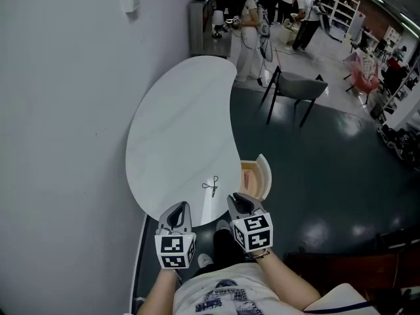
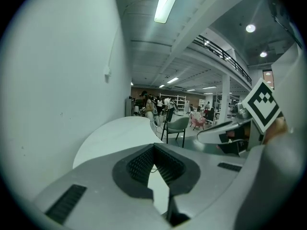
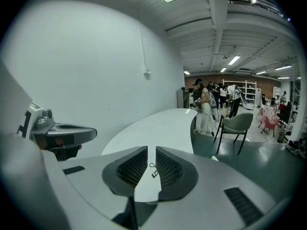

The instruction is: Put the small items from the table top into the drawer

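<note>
Item [image 1: 210,186], probably small scissors, lies near the tabletop [image 1: 177,123] front edge, by the open drawer [image 1: 262,176]. Likely light, stiff, flat: pinch mid-body. Left hand-held gripper [image 1: 176,210] closed, empty; right hand-held gripper [image 1: 239,202] slightly open, empty.

A large open workshop hall: polished dark green floor [image 1: 315,169], white metal shelving racks [image 1: 342,6], standing people [image 1: 306,18], railed mezzanine [image 2: 224,56].
</note>
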`<action>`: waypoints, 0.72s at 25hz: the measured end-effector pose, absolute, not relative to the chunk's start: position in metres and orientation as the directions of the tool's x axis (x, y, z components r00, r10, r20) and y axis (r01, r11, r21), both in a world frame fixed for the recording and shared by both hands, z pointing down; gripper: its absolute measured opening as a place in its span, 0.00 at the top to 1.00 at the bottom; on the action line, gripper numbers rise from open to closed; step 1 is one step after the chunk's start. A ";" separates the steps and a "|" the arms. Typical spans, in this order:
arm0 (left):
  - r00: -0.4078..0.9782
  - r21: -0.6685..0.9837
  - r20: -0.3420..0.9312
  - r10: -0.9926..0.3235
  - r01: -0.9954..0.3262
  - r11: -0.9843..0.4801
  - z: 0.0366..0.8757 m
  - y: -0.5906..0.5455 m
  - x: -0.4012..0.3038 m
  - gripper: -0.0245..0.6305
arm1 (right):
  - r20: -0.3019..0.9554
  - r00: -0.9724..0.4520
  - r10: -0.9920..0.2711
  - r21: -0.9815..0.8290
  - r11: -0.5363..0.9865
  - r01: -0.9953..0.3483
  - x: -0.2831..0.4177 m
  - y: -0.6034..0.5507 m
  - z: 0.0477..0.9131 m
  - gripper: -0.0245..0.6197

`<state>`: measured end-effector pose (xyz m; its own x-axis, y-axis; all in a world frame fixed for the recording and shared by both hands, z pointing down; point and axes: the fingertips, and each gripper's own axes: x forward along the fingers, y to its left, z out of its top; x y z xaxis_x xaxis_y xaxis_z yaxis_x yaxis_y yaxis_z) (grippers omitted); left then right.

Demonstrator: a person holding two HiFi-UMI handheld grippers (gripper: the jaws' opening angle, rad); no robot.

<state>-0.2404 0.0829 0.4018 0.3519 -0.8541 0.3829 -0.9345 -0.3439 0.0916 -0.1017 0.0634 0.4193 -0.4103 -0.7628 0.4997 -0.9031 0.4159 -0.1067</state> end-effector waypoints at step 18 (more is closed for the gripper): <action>0.313 0.103 0.507 -0.803 -0.947 -0.304 0.462 0.022 -0.243 0.93 | 0.644 -0.456 -0.614 -0.153 0.481 -0.863 -0.123 0.002 0.510 0.81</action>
<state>-0.2433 0.0222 0.4622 0.3130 -0.8033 0.5067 -0.9471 -0.3040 0.1032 -0.1231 0.0021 0.5100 -0.4565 -0.6136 0.6443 -0.8632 0.4811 -0.1533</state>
